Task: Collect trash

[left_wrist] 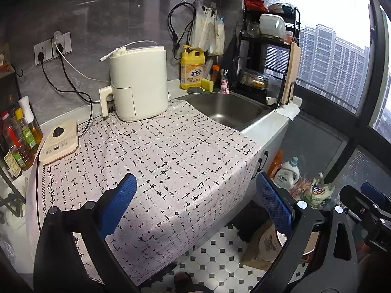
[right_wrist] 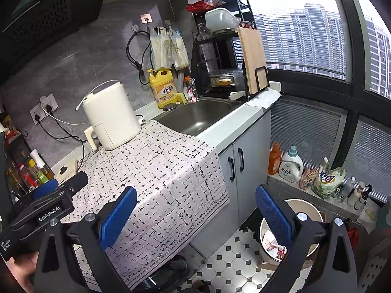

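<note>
The right wrist view shows a round trash bin (right_wrist: 290, 232) standing on the tiled floor (right_wrist: 234, 261) just beside the grey cabinet (right_wrist: 242, 171), with crumpled wrappers (right_wrist: 272, 244) seen inside it. The right gripper (right_wrist: 196, 217) is held above this area with its blue pads spread wide and nothing between them; the right pad is seen over the bin's rim. The left gripper (left_wrist: 198, 205) is likewise held wide and empty over the front edge of the patterned cloth (left_wrist: 166, 151) that is draped across the counter. On the cloth a cream air fryer (left_wrist: 138, 83) is set, with a steel sink (left_wrist: 229, 108) just beside it and a yellow detergent bottle (left_wrist: 191, 67) behind. A dish rack (left_wrist: 268, 56) is placed beyond the sink, near the window (left_wrist: 325, 36).
</note>
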A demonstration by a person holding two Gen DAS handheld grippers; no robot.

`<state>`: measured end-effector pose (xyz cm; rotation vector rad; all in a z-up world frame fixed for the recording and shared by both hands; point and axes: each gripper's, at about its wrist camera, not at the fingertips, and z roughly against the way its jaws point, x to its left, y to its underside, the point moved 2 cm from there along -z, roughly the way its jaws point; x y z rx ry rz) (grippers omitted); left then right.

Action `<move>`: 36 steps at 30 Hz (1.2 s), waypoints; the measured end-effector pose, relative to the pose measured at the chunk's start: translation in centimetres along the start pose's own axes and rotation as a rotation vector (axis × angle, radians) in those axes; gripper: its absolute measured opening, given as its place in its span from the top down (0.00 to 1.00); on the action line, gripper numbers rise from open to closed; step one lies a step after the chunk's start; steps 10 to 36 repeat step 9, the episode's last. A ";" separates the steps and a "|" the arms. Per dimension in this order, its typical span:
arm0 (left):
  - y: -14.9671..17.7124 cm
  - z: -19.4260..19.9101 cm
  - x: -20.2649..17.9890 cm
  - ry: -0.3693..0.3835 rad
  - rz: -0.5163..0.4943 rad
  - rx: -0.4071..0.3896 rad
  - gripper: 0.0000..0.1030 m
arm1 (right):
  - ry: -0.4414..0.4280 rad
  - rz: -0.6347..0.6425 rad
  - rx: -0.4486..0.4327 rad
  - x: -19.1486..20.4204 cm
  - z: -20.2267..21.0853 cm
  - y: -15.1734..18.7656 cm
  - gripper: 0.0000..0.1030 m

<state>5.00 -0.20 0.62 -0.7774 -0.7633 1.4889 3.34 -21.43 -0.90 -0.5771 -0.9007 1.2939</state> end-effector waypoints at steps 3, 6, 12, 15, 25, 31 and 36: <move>-0.2 -0.4 -0.2 0.004 -0.007 0.012 0.06 | 0.005 -0.014 0.003 -0.4 -0.3 -0.2 0.08; -0.2 -0.3 0.1 -0.008 -0.002 0.012 0.06 | -0.004 -0.016 0.007 -0.2 -0.8 -0.4 0.08; 0.3 -0.5 1.0 -0.036 0.016 0.025 0.06 | -0.029 -0.006 0.025 0.4 -1.5 0.0 0.08; 0.3 -0.5 1.0 -0.036 0.016 0.025 0.06 | -0.029 -0.006 0.025 0.4 -1.5 0.0 0.08; 0.3 -0.5 1.0 -0.036 0.016 0.025 0.06 | -0.029 -0.006 0.025 0.4 -1.5 0.0 0.08; 0.3 -0.5 1.0 -0.036 0.016 0.025 0.06 | -0.029 -0.006 0.025 0.4 -1.5 0.0 0.08; 0.3 -0.5 1.0 -0.036 0.016 0.025 0.06 | -0.029 -0.006 0.025 0.4 -1.5 0.0 0.08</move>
